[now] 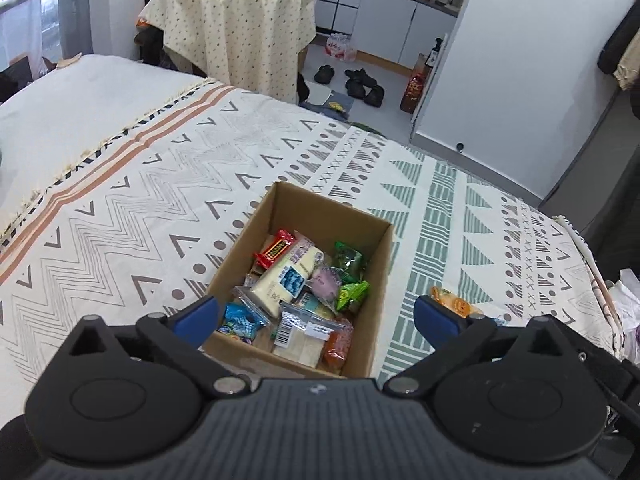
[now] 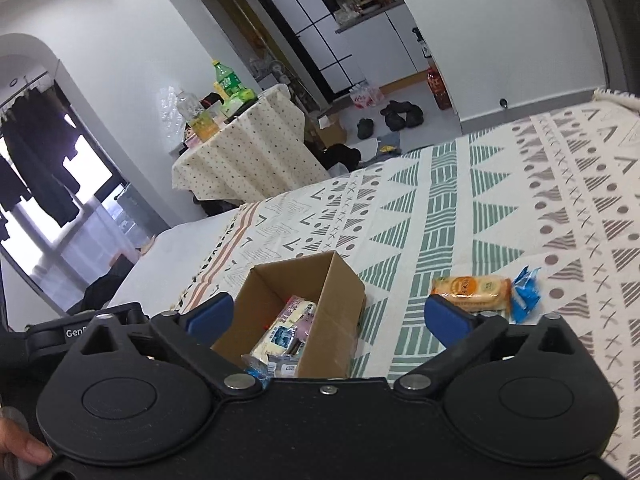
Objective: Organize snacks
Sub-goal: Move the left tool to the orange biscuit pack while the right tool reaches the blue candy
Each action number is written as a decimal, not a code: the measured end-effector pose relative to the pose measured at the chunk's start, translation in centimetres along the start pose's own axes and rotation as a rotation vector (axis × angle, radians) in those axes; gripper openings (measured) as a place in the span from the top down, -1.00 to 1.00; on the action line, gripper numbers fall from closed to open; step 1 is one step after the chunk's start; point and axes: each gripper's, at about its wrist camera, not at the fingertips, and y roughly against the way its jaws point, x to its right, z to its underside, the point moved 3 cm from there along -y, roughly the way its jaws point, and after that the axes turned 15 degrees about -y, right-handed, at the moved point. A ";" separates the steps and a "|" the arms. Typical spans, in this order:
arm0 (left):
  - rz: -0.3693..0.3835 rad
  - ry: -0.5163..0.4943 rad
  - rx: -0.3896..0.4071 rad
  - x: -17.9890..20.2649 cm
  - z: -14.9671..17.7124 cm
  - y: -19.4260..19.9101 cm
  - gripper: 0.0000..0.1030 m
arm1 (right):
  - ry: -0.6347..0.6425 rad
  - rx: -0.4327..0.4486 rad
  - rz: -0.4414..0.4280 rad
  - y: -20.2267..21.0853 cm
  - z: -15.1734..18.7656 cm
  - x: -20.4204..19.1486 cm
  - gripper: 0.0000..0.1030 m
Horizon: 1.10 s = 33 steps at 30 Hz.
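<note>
Both tools tilt downward over the bed, jaws wide and empty: left tool [image 1: 316, 318] above the snack box [image 1: 362, 222] at lower centre, right tool [image 2: 328, 316] likewise.

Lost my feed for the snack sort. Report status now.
Left gripper and right gripper open, empty. Cardboard box holds most snacks. Orange packet and blue packet lie outside on bedspread. Nothing blocking.

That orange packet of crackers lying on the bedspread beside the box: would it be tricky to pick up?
Probably not. The orange cracker packet looks long, flat and light, so it shouldn't roll. Its glossy wrapper may slip, and a hard squeeze might crack what's inside. The soft bedspread beneath could give a little.
</note>
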 end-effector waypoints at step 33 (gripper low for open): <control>0.085 -0.074 0.005 9.9 -0.8 -2.6 -1.00 | -0.110 0.097 0.190 3.8 -4.9 10.2 -0.97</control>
